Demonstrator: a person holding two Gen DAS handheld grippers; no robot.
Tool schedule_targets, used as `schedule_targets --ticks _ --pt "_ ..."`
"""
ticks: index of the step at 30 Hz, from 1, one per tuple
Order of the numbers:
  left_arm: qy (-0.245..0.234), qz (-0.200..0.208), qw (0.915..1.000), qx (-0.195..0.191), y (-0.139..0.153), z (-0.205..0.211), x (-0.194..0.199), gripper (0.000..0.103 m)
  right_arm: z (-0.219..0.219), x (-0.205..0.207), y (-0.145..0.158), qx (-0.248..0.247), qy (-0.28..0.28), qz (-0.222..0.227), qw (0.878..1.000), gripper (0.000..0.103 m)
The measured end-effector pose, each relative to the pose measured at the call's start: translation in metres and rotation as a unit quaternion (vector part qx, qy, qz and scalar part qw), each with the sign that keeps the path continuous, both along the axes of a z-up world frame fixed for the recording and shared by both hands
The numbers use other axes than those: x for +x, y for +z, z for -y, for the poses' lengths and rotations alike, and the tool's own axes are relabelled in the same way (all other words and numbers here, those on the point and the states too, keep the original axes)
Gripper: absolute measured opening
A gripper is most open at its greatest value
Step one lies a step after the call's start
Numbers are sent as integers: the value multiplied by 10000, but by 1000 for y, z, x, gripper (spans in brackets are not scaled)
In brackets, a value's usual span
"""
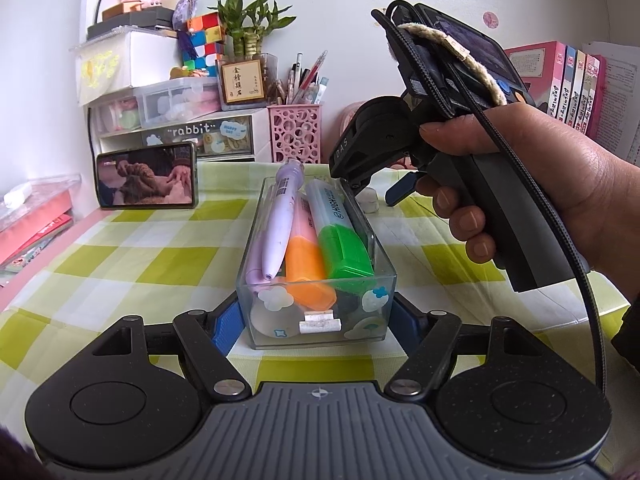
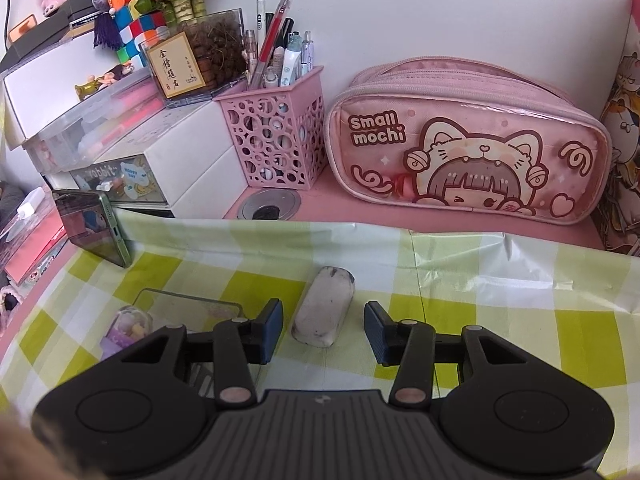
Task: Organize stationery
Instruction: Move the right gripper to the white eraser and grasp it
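We counted one clear box (image 1: 316, 280) between the fingers of the left claw (image 1: 316, 322). In it lay three markers: one lilac (image 1: 276, 220), one orange (image 1: 308, 268) and one green (image 1: 344, 248). One small white clip (image 1: 320, 325) lay at its near end. Between the fingers of the right claw (image 2: 324, 330) we saw one eraser (image 2: 324, 308). Beyond that claw stood one pink pen holder (image 2: 276, 140) and one pink pencil case (image 2: 468, 144), and far to its left one phone (image 2: 94, 228).

The left gripper (image 1: 318, 320) is clamped, its 2 fingers (image 1: 230, 326) pressed inward; the right gripper (image 2: 323, 330) is spread wide, gripped by the right hand (image 1: 516, 196).
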State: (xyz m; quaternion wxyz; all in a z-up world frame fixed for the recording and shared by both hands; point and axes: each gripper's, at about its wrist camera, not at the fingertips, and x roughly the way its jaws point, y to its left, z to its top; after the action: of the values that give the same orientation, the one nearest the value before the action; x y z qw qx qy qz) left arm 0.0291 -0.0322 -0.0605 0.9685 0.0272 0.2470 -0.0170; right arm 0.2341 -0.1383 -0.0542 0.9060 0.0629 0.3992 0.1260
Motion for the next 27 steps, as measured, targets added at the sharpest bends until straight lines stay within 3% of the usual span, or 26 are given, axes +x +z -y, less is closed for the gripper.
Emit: schedule_targets --ticks 14,27 --pt "15 29 10000 -17 0 -2 0 73 2 -1 -1 144 -44 53 9999 46" --pt "2 33 10000 -14 0 -1 0 73 29 -23 3 678 -245 -72 9974 45"
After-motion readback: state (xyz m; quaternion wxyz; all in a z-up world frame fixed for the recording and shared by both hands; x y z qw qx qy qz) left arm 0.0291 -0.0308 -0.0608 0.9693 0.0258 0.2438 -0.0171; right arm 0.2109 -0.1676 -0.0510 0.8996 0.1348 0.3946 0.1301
